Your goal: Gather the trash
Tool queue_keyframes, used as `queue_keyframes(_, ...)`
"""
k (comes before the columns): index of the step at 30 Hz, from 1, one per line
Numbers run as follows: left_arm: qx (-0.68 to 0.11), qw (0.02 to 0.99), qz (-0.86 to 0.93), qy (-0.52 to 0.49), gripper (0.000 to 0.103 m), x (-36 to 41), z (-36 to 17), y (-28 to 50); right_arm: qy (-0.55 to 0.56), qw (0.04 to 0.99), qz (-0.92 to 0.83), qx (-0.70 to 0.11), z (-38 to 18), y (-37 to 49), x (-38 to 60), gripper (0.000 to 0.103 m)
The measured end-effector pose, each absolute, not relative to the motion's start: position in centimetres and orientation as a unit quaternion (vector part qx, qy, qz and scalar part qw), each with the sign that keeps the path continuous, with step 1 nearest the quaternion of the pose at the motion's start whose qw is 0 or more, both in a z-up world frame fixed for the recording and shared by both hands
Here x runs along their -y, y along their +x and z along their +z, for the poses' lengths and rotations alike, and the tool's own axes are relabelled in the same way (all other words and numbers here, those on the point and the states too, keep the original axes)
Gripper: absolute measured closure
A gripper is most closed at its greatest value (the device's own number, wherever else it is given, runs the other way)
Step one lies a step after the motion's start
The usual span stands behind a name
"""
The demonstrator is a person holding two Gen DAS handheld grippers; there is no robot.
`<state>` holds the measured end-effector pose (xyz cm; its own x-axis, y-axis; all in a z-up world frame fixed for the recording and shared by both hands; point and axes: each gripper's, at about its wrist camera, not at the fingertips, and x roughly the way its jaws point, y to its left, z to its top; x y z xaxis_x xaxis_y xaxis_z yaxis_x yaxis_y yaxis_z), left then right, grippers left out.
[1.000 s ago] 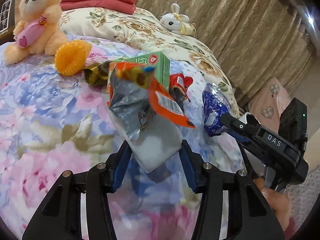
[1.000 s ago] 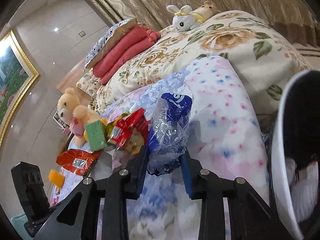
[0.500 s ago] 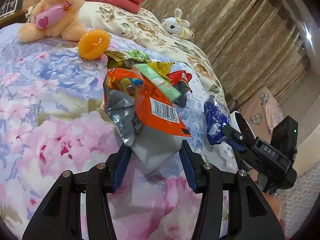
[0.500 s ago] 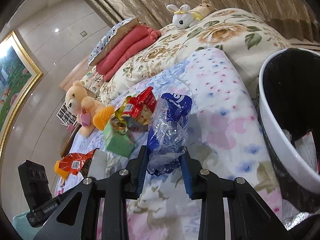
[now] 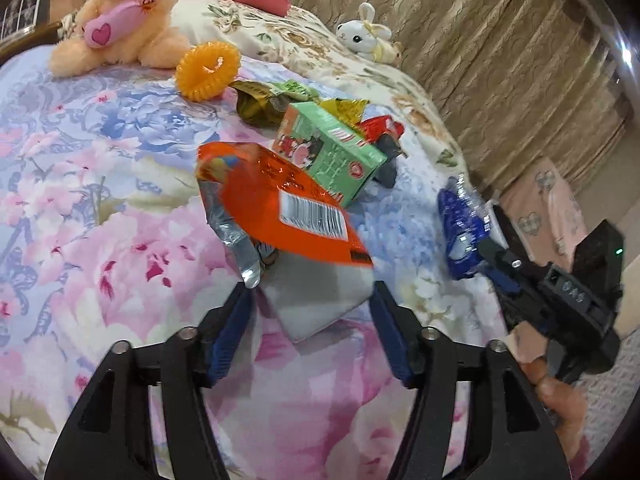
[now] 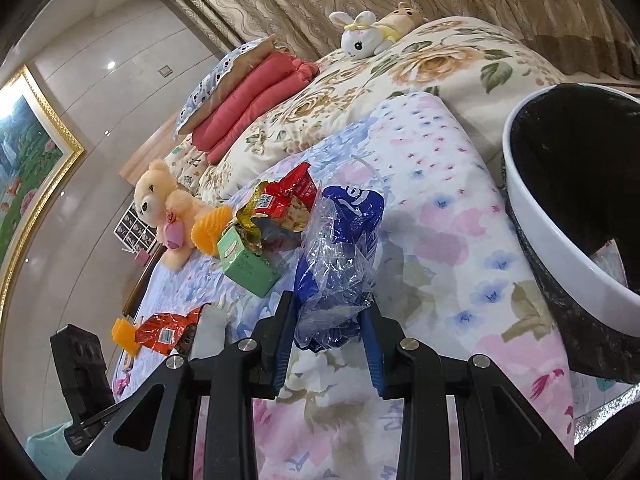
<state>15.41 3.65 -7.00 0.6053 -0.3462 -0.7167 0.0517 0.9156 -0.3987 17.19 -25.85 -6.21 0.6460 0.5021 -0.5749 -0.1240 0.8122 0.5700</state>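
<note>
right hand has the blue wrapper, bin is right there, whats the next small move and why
Probably carry the right tool rightward over the bin before letting go. It is shut on the blue wrapper, which hangs over the bedspread, short of the bin's white rim. The left tool is opening around the orange packet, so that hand isn't ready.
</note>
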Motion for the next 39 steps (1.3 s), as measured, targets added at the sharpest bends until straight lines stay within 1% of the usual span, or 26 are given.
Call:
queue_keyframes(1,-0.430,0.881,-0.104,-0.164,0.033,-3.5,-7.1,15.3,0.248,0.873,0.180,-0.380,-6.2,17.1,25.8,0.071)
queue_keyframes(3,-0.421,0.888,-0.098,-0.156,0.036,-3.4,-7.0,15.1,0.250,0.873,0.179,-0.379,-6.2,16.9,25.9,0.071)
queue_keyframes(4,-0.416,0.889,-0.107,-0.158,0.048,-3.3,-6.9,15.0,0.250,0.873,0.179,-0.379,-6.1,16.8,25.9,0.071)
queue_keyframes(5,-0.416,0.886,-0.119,-0.165,0.054,-3.2,-6.9,15.0,0.251,0.873,0.179,-0.378,-6.1,16.7,25.9,0.071)
queue_keyframes(12,-0.387,0.893,-0.150,-0.176,0.055,-3.2,-5.6,14.7,0.256,0.875,0.176,-0.372,-5.9,16.6,26.6,0.071)
queue_keyframes(19,-0.386,0.892,-0.172,-0.161,0.055,-1.4,-4.9,14.9,0.259,0.876,0.175,-0.367,-5.5,15.9,27.5,0.071)
queue_keyframes(39,-0.386,0.893,-0.223,-0.058,0.055,7.5,-2.7,16.4,0.260,0.895,0.127,-0.339,-3.5,13.5,33.8,0.070)
